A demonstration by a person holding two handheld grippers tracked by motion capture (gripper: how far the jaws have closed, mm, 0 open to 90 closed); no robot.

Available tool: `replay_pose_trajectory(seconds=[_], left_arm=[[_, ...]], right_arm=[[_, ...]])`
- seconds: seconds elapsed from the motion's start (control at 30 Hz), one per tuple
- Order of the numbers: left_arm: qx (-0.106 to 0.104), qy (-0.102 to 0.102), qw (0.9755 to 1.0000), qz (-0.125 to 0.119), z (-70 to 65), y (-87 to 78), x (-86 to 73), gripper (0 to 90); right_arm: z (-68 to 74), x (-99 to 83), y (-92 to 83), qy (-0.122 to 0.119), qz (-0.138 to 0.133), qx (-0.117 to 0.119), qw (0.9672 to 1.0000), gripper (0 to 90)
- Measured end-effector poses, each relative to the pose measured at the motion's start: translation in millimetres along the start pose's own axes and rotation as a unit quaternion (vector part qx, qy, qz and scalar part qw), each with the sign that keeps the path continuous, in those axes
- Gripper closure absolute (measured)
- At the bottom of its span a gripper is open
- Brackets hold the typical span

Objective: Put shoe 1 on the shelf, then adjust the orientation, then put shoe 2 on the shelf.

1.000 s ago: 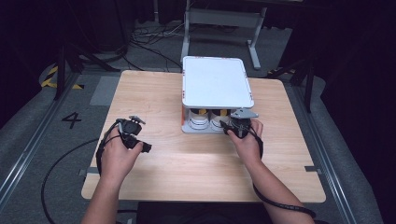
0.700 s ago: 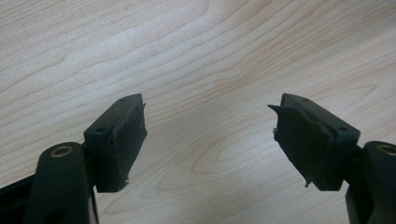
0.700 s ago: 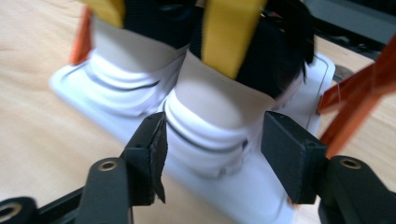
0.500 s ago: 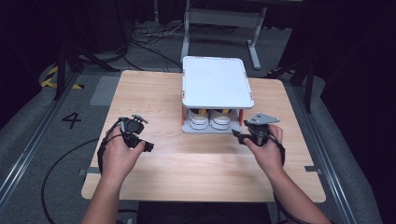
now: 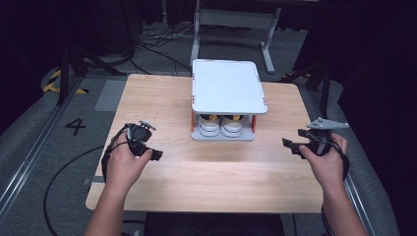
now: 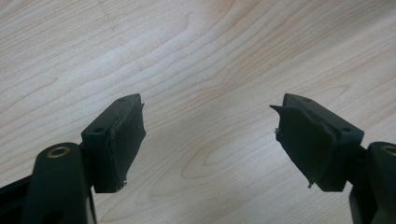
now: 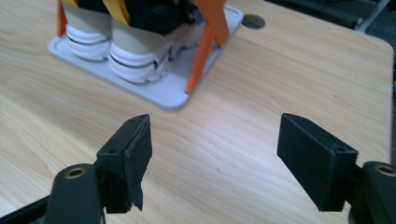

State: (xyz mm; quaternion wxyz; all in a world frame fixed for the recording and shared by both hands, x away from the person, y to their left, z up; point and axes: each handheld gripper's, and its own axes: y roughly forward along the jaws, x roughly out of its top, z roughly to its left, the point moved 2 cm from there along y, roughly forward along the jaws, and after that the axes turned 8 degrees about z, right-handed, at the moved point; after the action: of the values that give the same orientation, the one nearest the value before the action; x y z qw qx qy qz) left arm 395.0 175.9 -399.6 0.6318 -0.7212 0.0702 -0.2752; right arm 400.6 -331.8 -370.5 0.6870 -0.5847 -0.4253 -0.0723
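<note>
We see a two-tier white rack (image 5: pixel 228 93) at mid tabletop (image 5: pixel 211 172), a pair of white shoes (image 5: pixel 221 126) on its lower shelf. Left claw (image 5: pixel 156 155) gapes wide, empty, near the left edge. Right claw (image 5: pixel 286 143) spread too, empty, right of the rack.

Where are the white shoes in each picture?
High view: the pair of white sneakers sits mid-table on the bottom shelf of the small grey rack with orange posts, under its white top.
Left gripper view: bare wooden tabletop between the jaws, so no shoes here.
Right gripper view: the shoes are at the top left.
Shared landmark: the light wood tabletop.
</note>
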Motion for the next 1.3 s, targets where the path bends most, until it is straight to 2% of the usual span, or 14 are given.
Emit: replay_pose_trajectory(seconds=[0.07, 0.1, 0.13, 0.23, 0.27, 0.3, 0.37, 0.43, 0.63, 0.87, 1.13, 1.17, 1.23, 1.3], left_arm=[[0.000, 0.000, 1.0000, -0.005, 3.2, -0.4, -1.0, 22.7], [0.000, 0.000, 1.0000, -0.005, 3.2, -0.4, -1.0, 22.6], [0.003, -0.003, 1.0000, -0.007, 6.2, 0.3, -2.2, 22.4], [0.004, -0.005, 0.9999, -0.008, 9.8, 2.6, -3.9, 22.1], [0.004, -0.005, 0.9999, -0.008, 9.8, 2.6, -3.9, 22.1], [0.006, -0.005, 0.9999, -0.006, 11.8, 4.6, -4.6, 22.1], [0.005, -0.006, 1.0000, -0.005, 13.3, 6.3, -5.0, 22.1], [0.006, -0.007, 0.9999, -0.005, 14.0, 7.7, -5.2, 22.1], [0.004, -0.010, 0.9999, -0.001, 17.1, 11.4, -6.1, 22.1], [0.009, -0.018, 0.9998, 0.005, 22.4, 18.1, -7.4, 22.1], [0.010, -0.020, 0.9996, 0.014, 27.0, 29.4, -8.6, 21.9], [0.012, -0.019, 0.9996, 0.018, 28.4, 32.3, -8.8, 21.9], [0.015, -0.022, 0.9996, 0.013, 31.8, 40.5, -9.9, 21.8], [0.019, -0.021, 0.9996, 0.009, 32.9, 43.5, -10.3, 22.0]], right_arm=[[-9.2, -7.1, -3.7, 0.006, 0.010, 0.000, 0.9999, 25.4], [-9.2, -7.1, -3.7, 0.006, 0.010, 0.000, 0.9999, 25.4], [-17.0, -14.1, -4.2, 0.007, 0.020, 0.002, 0.9998, 24.5], [-25.8, -25.2, 0.5, 0.009, 0.043, 0.011, 0.9990, 23.2], [-25.8, -25.2, 0.5, 0.009, 0.043, 0.011, 0.9990, 23.2], [-32.7, -35.1, 7.0, 0.013, 0.064, 0.012, 0.9978, 22.8], [-38.5, -41.4, 11.9, 0.014, 0.077, 0.007, 0.9969, 22.8], [-43.8, -46.3, 17.0, 0.021, 0.083, 0.007, 0.9963, 23.1], [-50.4, -57.2, 32.6, 0.022, 0.102, 0.008, 0.9945, 23.3], [-53.1, -63.4, 45.5, 0.012, 0.111, 0.009, 0.9937, 23.2], [-48.2, -69.2, 63.0, -0.004, 0.118, 0.011, 0.9929, 22.7], [-47.6, -73.0, 71.1, -0.014, 0.105, 0.009, 0.9944, 21.1], [-49.4, -77.7, 78.1, -0.016, 0.099, 0.015, 0.9948, 20.1], [-52.1, -83.3, 86.0, -0.011, 0.084, 0.011, 0.9963, 18.7]])
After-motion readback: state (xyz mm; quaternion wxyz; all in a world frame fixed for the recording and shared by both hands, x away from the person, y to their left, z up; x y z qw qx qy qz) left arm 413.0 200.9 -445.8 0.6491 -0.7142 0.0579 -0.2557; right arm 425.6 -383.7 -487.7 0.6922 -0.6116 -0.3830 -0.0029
